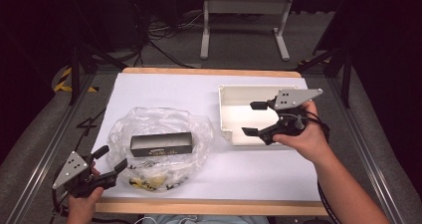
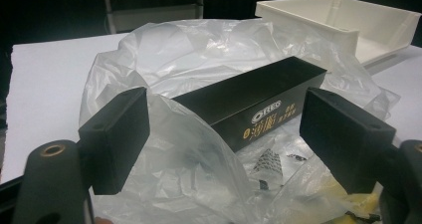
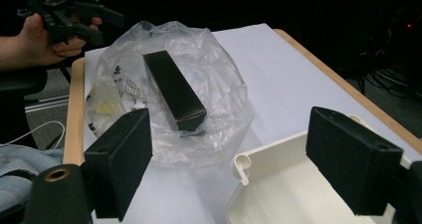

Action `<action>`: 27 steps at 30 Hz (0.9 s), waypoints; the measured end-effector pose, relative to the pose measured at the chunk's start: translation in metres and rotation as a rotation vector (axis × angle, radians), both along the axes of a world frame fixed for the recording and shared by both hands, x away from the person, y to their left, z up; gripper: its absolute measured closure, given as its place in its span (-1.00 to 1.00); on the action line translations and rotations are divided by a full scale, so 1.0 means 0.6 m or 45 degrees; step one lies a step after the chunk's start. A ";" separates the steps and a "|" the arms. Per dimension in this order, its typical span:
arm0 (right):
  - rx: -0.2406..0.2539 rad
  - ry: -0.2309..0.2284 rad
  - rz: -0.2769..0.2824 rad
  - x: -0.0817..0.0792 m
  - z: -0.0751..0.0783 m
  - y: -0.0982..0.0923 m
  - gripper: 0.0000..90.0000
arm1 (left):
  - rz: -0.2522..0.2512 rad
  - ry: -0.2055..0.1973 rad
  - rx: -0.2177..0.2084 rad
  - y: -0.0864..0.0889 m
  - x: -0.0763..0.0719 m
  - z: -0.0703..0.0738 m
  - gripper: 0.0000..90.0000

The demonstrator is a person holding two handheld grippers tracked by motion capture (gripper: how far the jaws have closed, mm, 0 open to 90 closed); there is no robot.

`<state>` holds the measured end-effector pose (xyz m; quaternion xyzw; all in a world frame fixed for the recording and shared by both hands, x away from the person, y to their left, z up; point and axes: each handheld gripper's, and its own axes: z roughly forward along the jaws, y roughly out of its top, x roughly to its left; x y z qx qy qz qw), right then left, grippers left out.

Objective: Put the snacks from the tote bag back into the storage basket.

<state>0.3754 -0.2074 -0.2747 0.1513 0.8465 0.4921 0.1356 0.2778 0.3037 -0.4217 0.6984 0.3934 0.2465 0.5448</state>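
A long black box (image 1: pixel 161 143) with gold print lies inside a crumpled clear plastic bag (image 1: pixel 149 117) on the white table, left of centre. Small packets (image 1: pixel 149 176), some yellow, lie in the bag in front of the box. My left gripper (image 1: pixel 112 158) is at the bag's near left edge, open, jaws either side of the bag's rim and pointing at the box (image 2: pixel 249 99). My right gripper (image 1: pixel 252 118) hovers open over the front of an empty white tray (image 1: pixel 221 109), nothing between its jaws. In the right gripper view the tray's corner (image 3: pixel 268 154) lies below the jaws, the box (image 3: pixel 174 89) farther off.
White paper (image 1: pixel 164 89) covers the table, with a wooden edge (image 1: pixel 209 206) at the front. A white frame's legs (image 1: pixel 204 40) stand on the floor behind the table. The left hand and its gripper (image 3: pixel 74 15) show beyond the bag (image 3: pixel 219 74).
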 end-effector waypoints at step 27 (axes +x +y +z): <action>-0.104 0.056 0.177 0.052 0.023 0.110 -0.60 | -0.017 -0.004 -0.023 -0.003 0.013 0.000 -0.54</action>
